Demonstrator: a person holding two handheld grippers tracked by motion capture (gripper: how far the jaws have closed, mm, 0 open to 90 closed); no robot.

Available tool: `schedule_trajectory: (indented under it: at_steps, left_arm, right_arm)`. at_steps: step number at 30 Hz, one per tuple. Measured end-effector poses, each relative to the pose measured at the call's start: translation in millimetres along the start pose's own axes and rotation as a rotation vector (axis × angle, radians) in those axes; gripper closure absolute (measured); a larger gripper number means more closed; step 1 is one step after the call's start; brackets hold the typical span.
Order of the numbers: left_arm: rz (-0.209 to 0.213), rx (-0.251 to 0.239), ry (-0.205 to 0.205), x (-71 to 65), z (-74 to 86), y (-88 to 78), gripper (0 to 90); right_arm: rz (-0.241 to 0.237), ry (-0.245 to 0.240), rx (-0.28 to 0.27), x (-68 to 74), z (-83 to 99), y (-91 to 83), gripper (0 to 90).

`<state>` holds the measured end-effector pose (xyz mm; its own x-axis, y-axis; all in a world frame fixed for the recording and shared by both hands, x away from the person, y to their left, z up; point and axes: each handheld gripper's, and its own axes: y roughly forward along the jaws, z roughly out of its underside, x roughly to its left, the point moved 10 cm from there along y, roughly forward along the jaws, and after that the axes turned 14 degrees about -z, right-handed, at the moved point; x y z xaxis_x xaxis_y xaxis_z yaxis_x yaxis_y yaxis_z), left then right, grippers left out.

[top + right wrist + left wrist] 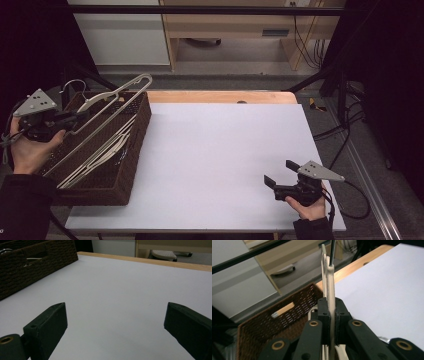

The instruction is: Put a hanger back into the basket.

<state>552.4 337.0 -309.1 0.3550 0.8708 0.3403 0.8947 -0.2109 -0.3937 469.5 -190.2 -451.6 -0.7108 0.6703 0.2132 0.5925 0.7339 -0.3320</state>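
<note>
A dark brown wicker basket [134, 150] stands at the table's left edge with several pale wooden hangers [107, 147] lying in it. My left gripper [80, 118] is shut on one pale hanger [112, 95], which is lifted above the basket and slants up toward the far right. In the left gripper view that hanger [331, 290] runs edge-on between the closed jaws of the left gripper [331, 317]. My right gripper [281, 172] hovers open over the white table near its front right corner. In the right gripper view the right gripper [116, 322] holds nothing.
The white tabletop [220, 150] spreads between basket and right gripper, with a wooden strip [220, 96] along its far edge. A wooden cabinet [240, 25] and a white panel [120, 40] stand beyond. Cables [345, 130] trail on the floor at right.
</note>
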Motion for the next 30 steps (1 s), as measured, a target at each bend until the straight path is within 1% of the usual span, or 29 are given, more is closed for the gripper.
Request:
schedule_trajectory:
  at_steps: [1, 2, 3, 5, 6, 7, 8, 10, 11, 13, 15, 17, 18, 19, 20, 22, 23, 24, 25, 27, 30]
  left_arm:
    - [-0.010, 0.009, -0.001, 2.8, 4.2, 1.5, 85.6]
    - [-0.014, 0.006, 0.002, 5.6, 7.1, 3.5, 85.6]
    - [-0.021, 0.017, -0.001, 8.4, 11.4, 4.2, 85.6]
    - [-0.011, 0.021, -0.002, 10.6, 17.5, 5.9, 85.6]
    - [-0.015, 0.024, 0.008, 13.7, 20.3, 7.4, 85.6]
    - [-0.021, 0.032, 0.009, 15.5, 23.6, 8.5, 85.6]
    - [-0.023, 0.051, 0.005, 16.7, 28.1, 8.9, 85.6]
    - [-0.032, 0.068, 0.015, 18.9, 34.7, 11.2, 85.6]
    - [-0.031, 0.081, 0.024, 20.4, 40.9, 13.1, 85.6]
    - [-0.027, 0.086, 0.028, 21.2, 43.9, 14.0, 85.6]
    - [-0.029, 0.098, 0.034, 22.5, 50.1, 15.6, 85.6]
    - [-0.041, 0.129, 0.049, 23.5, 62.0, 18.7, 85.6]
    - [-0.041, 0.129, 0.049, 23.5, 62.0, 18.7, 85.6]
    - [-0.045, 0.136, 0.053, 22.3, 68.8, 21.6, 85.5]
    - [-0.045, 0.136, 0.053, 22.3, 68.8, 21.6, 85.5]
    - [-0.048, 0.139, 0.053, 19.8, 74.9, 25.5, 85.6]
    - [-0.050, 0.145, 0.057, 18.1, 78.2, 27.9, 85.6]
    - [-0.056, 0.168, 0.078, 14.4, 86.7, 33.5, 85.6]
    - [-0.056, 0.168, 0.078, 14.4, 86.7, 33.5, 85.6]
    - [-0.059, 0.182, 0.085, 10.4, 95.2, 38.9, 85.5]
    - [-0.052, 0.195, 0.071, 4.6, 107.0, 45.6, 85.5]
  right_arm:
    - [0.000, 0.000, 0.000, 0.0, 0.0, 0.0, 5.4]
    - [0.000, 0.000, 0.000, 0.0, 0.1, 0.3, 5.4]
    - [0.000, 0.000, 0.000, 0.0, 0.1, 0.3, 5.4]
    - [0.001, 0.000, 0.002, 0.0, 0.5, 1.3, 5.4]
    - [0.001, -0.001, 0.003, 0.0, 0.7, 1.9, 5.3]
    - [0.001, -0.001, 0.003, 0.0, 0.7, 1.9, 5.3]
    - [0.001, -0.001, 0.001, 0.1, 0.5, 2.2, 5.3]
    - [0.001, -0.002, 0.001, 0.1, 0.4, 2.1, 5.3]
    - [0.001, -0.001, 0.001, 0.0, 0.4, 1.6, 5.3]
    - [0.001, 0.000, 0.000, 0.0, 0.3, 1.6, 5.3]
    - [0.002, 0.000, 0.003, -0.2, 0.6, 1.4, 5.3]
    - [0.001, 0.000, 0.003, 0.2, 0.8, 1.9, 5.3]
    - [0.001, 0.000, 0.003, 0.2, 0.8, 1.9, 5.3]
    - [-0.001, 0.001, 0.000, 0.3, 0.5, 2.2, 5.3]
    - [-0.001, 0.001, 0.000, 0.3, 0.5, 2.2, 5.3]
    - [-0.001, 0.001, 0.001, 0.4, 0.5, 2.2, 5.3]
    - [0.001, 0.001, 0.003, 0.3, 0.7, 2.1, 5.3]
    - [0.000, 0.001, 0.001, 0.4, 0.5, 2.1, 5.3]
    - [0.002, -0.001, 0.002, 0.1, 0.6, 1.9, 5.3]
    - [0.001, 0.000, 0.001, 0.1, 0.5, 1.6, 5.3]
    - [0.001, 0.000, 0.001, 0.0, 0.5, 1.7, 5.3]
